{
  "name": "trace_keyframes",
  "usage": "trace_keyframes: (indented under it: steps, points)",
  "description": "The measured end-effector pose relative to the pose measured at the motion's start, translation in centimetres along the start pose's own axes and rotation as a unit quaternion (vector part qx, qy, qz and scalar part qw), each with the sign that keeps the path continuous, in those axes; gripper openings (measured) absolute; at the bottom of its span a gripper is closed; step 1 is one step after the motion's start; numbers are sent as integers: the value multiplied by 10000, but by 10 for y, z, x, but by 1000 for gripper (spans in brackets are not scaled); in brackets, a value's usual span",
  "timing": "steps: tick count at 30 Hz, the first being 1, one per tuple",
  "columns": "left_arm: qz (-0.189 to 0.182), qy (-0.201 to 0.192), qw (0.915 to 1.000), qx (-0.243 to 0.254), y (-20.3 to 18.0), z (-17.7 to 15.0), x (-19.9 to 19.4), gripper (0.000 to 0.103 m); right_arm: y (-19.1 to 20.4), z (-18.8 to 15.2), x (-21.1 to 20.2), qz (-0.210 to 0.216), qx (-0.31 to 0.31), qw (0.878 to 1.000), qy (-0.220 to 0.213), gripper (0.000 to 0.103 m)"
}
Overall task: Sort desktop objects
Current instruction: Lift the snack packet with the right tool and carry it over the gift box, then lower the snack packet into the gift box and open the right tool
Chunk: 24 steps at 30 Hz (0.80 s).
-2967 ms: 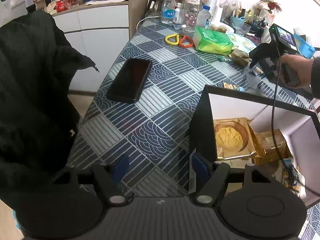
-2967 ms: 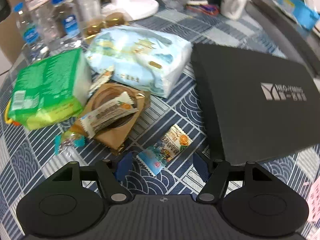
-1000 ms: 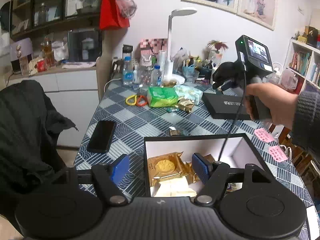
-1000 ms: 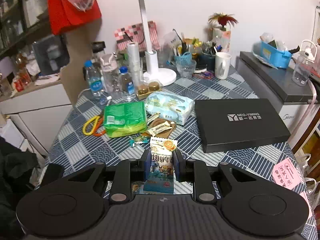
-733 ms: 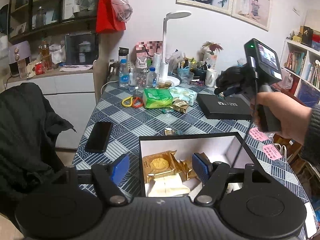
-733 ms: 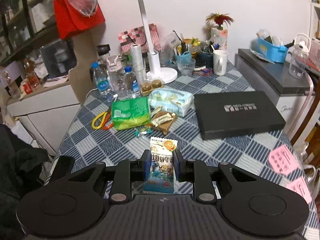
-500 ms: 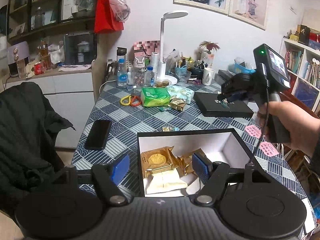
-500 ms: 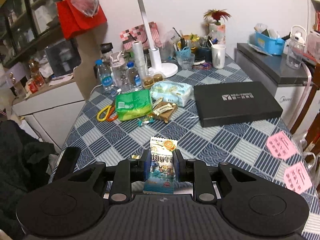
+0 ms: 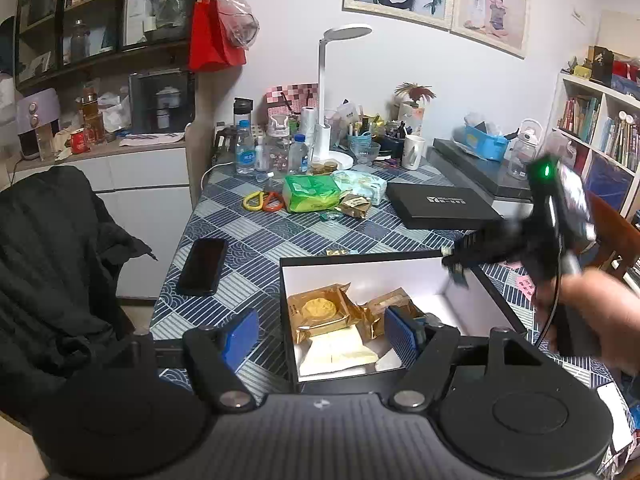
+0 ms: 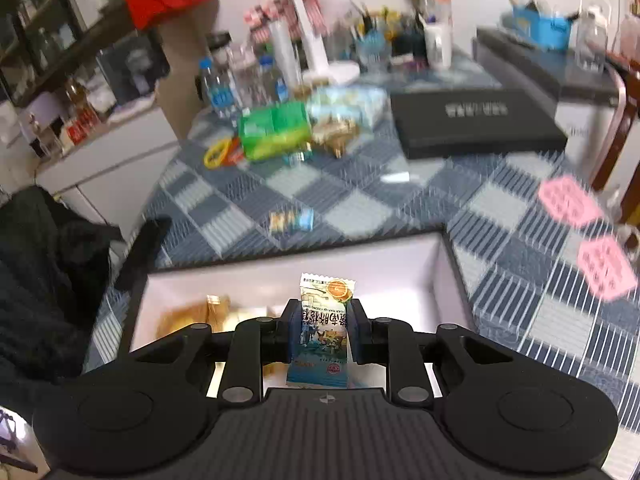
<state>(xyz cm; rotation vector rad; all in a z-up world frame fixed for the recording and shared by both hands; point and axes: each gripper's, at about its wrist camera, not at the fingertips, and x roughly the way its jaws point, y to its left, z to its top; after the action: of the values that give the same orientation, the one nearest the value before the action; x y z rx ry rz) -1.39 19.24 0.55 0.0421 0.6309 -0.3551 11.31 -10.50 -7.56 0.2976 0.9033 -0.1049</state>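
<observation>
An open black box with a white inside [image 9: 452, 308] [image 10: 384, 256] sits at the table's near edge, holding gold-wrapped pastries [image 9: 320, 314] and pale packets. My right gripper [image 10: 323, 330] is shut on a small blue-and-white snack packet [image 10: 324, 332] and hovers over the box's near side. In the left wrist view that gripper [image 9: 454, 266] hangs blurred above the box's right rim, held by a hand [image 9: 592, 312]. My left gripper [image 9: 320, 334] stands open before the box, nothing between its blue pads [image 9: 240, 336].
On the patterned tablecloth lie a black phone [image 9: 202, 266], a small loose candy [image 10: 290, 220], a green pack [image 9: 310, 198], a tissue pack, a flat black box lid [image 9: 442, 210], pink notes [image 10: 588, 220], bottles and a lamp. A dark jacket hangs over a chair [image 9: 52, 280] on the left.
My right gripper picked up the snack packet from the table, then carried it back and down over the open box. The left gripper stayed open, drifting back slightly.
</observation>
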Motion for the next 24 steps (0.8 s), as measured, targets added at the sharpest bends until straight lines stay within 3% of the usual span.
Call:
trace_keyframes:
  steps: [11,20,22,24]
  points:
    - [200,-54,9997,-98,12,-6,-14,83,-4,-49,43,-228,113,9972,703,25]
    - [226,-40,9997,-106,10,-8,-19,83,-15,-57,49,-240,361,9954,856,30]
    - [215,-32,9997,-106,9,-8,-19,83,-18,-58,43,-208,464,9956,793,38]
    - [200,-12,9997,-117,9,-8,-18,83,-19,-58,33,-158,585,9960,651,56]
